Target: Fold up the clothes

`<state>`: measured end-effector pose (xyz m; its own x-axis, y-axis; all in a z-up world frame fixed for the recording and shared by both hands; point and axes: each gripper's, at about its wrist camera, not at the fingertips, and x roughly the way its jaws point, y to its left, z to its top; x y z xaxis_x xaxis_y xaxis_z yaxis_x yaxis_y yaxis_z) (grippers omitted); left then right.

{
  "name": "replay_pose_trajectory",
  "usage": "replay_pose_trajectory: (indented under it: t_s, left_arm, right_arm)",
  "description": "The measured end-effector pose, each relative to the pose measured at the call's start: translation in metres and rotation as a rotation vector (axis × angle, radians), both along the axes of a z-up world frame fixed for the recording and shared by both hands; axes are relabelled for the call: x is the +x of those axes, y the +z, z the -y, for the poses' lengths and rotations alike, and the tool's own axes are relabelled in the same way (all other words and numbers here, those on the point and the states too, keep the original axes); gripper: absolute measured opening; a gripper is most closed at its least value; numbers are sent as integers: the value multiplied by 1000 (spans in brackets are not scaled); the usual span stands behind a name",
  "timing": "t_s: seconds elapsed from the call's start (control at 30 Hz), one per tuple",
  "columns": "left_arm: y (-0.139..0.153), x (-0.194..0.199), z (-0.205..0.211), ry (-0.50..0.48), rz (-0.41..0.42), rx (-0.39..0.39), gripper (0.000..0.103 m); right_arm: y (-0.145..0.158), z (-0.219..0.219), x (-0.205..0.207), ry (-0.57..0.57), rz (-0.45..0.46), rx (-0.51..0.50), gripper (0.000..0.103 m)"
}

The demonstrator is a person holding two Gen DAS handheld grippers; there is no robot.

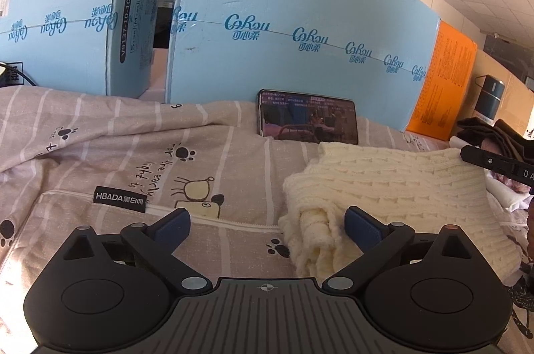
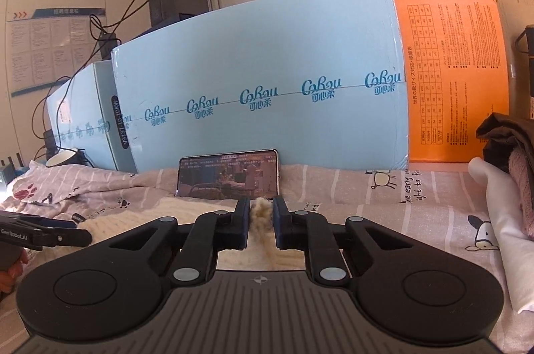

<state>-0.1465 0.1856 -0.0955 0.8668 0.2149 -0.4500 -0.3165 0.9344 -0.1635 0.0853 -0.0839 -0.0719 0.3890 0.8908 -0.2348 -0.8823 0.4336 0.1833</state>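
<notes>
A cream cable-knit sweater (image 1: 393, 183) lies on the striped bed sheet (image 1: 140, 133). My left gripper (image 1: 267, 220) is open; its right finger (image 1: 360, 223) touches the sweater's bunched left edge, and the left finger rests over bare sheet. My right gripper (image 2: 261, 217) is shut on a pinch of the cream sweater (image 2: 260, 213), held at the sweater's far right side. The right gripper's tip shows at the right edge of the left wrist view (image 1: 494, 163). The left gripper shows at the left edge of the right wrist view (image 2: 46, 233).
A phone (image 1: 308, 117) playing video leans against a big light-blue box (image 1: 300, 30) behind the bed. An orange box (image 2: 450, 76) stands to its right. A pile of dark, pink and white clothes (image 2: 507, 173) lies at the right. A cup (image 2: 63, 158) and cables sit far left.
</notes>
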Motion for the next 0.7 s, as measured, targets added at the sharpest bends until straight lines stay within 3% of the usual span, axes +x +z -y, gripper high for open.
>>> replay_pose_trajectory:
  t_s: [0.1, 0.23, 0.37, 0.47, 0.57, 0.7]
  left_arm:
    - [13, -3, 20, -109, 62, 199, 101]
    - [32, 8, 44, -327, 76, 487, 101]
    - [41, 36, 60, -493, 44, 658, 101]
    - [42, 49, 73, -618, 10, 748, 101]
    - [45, 54, 85, -737, -26, 806, 101]
    - [43, 78, 92, -812, -129, 777, 101]
  right_arm:
    - [11, 10, -12, 96, 12, 56, 13]
    - [24, 24, -26, 242, 17, 130, 13]
    - [32, 35, -46, 367, 43, 152, 13]
    - [37, 44, -60, 467, 58, 178, 5]
    - [40, 51, -70, 560, 58, 206, 3]
    - [35, 45, -67, 534, 38, 169, 3]
